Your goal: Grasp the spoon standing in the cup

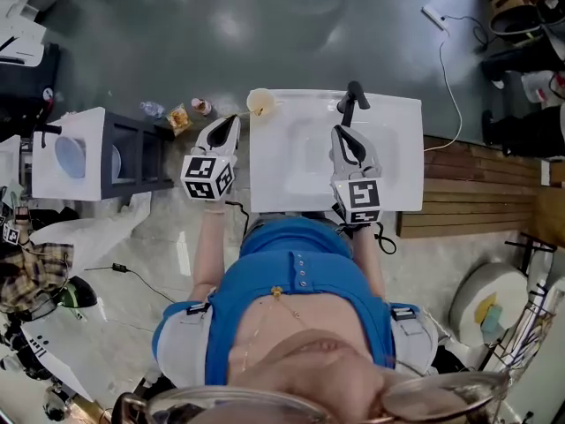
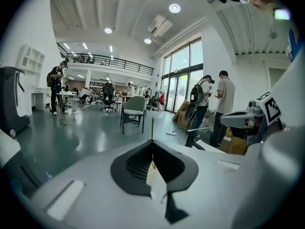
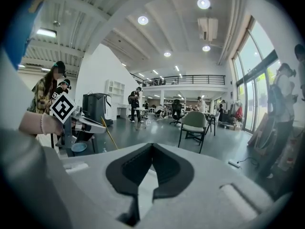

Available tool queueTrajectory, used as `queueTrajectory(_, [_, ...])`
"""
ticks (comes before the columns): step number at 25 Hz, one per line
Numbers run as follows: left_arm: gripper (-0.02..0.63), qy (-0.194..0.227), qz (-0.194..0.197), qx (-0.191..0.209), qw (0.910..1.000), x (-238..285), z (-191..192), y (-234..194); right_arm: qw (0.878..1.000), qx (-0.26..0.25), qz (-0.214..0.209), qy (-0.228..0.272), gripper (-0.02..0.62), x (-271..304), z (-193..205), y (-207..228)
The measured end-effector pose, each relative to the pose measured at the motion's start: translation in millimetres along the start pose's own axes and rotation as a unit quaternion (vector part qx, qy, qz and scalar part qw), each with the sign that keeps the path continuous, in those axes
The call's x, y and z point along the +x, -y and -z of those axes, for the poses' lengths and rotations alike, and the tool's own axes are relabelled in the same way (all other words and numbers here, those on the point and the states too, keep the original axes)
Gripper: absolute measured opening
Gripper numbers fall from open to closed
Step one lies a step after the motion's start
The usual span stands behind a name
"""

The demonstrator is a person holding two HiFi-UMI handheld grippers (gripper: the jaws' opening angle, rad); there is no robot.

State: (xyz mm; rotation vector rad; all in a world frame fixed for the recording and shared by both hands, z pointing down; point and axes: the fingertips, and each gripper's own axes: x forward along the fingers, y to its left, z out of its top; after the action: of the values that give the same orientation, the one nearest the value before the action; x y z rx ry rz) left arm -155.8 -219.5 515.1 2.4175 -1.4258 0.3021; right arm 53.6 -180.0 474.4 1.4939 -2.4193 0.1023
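Cup: pale, see-through, upright at far-left corner of the white counter. Spoon: thin yellow stick w/ lower end in the cup, handle up & leaning toward my left gripper. Its closed jaw tips sit on the handle's top.

My white counter carries a black fitting at its far edge. Wooden planks lie against its right edge. A white shelf unit stands off its left edge, with bottles on the floor between.
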Motion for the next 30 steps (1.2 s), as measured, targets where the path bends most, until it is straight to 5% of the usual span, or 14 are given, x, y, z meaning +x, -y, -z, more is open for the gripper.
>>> queueTrajectory(17, [0.004, -0.067, 0.033, -0.006, 0.9972, -22, 37, 13, 1.000, -0.007, -0.019, 0.001, 0.003, 6, -3, -8])
queueTrajectory(30, [0.005, -0.165, 0.111, 0.012, 0.9800, -26, 87, 18, 1.000, -0.003, -0.014, -0.017, 0.003, 10, 9, -22])
